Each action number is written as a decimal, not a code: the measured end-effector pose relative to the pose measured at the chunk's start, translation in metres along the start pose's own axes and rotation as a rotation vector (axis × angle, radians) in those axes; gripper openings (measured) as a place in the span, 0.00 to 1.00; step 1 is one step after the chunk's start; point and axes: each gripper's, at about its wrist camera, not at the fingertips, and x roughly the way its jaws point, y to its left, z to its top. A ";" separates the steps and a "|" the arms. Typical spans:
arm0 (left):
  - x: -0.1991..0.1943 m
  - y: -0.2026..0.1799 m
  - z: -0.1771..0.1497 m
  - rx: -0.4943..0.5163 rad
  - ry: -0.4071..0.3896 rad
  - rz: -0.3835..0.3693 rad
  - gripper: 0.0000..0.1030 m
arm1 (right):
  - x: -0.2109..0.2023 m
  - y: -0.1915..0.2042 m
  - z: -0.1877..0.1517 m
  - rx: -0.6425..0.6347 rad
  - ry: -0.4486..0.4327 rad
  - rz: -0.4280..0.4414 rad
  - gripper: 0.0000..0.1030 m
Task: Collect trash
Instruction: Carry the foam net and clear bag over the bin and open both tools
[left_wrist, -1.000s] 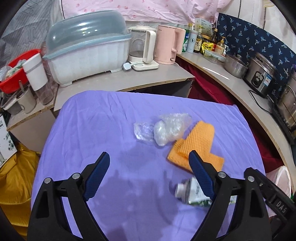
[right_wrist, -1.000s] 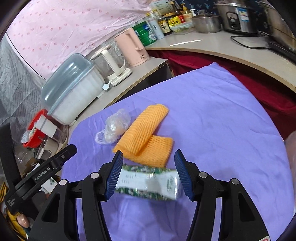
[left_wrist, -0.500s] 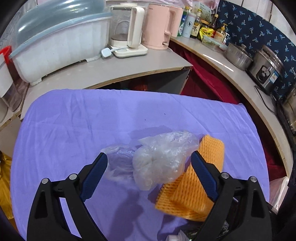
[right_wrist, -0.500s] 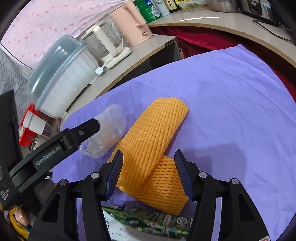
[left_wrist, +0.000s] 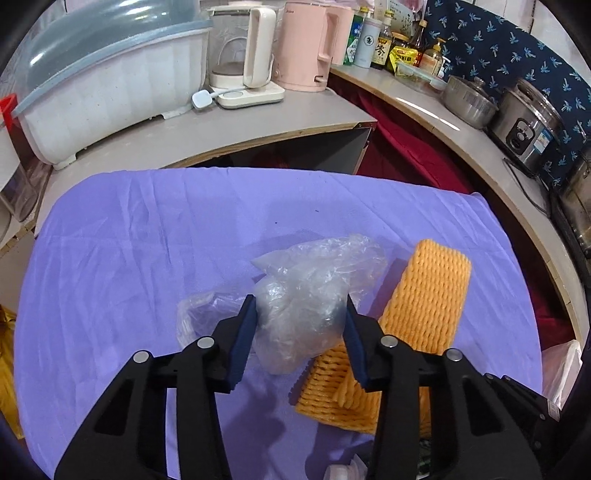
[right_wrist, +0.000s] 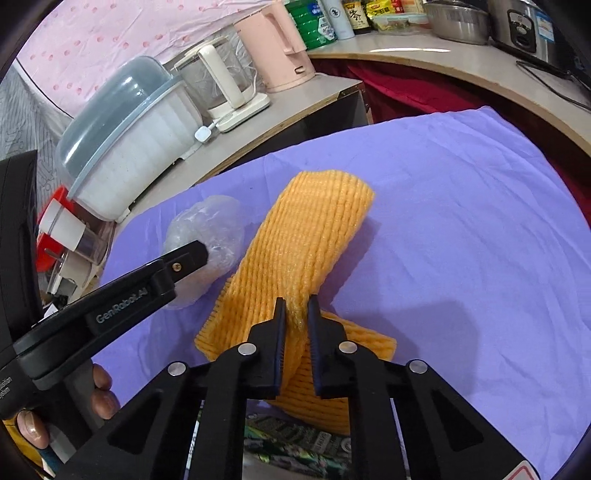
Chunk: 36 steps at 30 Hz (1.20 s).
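On the purple table (left_wrist: 147, 240), bare toward twelve o'clock, left gripper (left_wrist: 299, 332) jaws were closing around one plastic bag (left_wrist: 314, 291), right gripper (right_wrist: 295, 317) jaws closing, pinching one orange foam net (right_wrist: 306, 229)

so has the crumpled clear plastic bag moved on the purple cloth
No. The crumpled clear plastic bag lies against the orange foam net as before; only the view closed in.

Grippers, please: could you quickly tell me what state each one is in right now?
Left gripper: closing, pads against the clear plastic bag.
Right gripper: closing, pinching the orange foam net.
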 end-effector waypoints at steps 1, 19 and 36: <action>-0.006 -0.001 0.000 0.000 -0.008 0.001 0.41 | -0.006 -0.001 0.000 0.001 -0.011 -0.002 0.11; -0.158 -0.084 -0.033 0.121 -0.175 -0.018 0.41 | -0.187 -0.028 -0.019 0.036 -0.250 -0.028 0.11; -0.237 -0.219 -0.115 0.324 -0.229 -0.126 0.41 | -0.337 -0.131 -0.085 0.168 -0.414 -0.163 0.11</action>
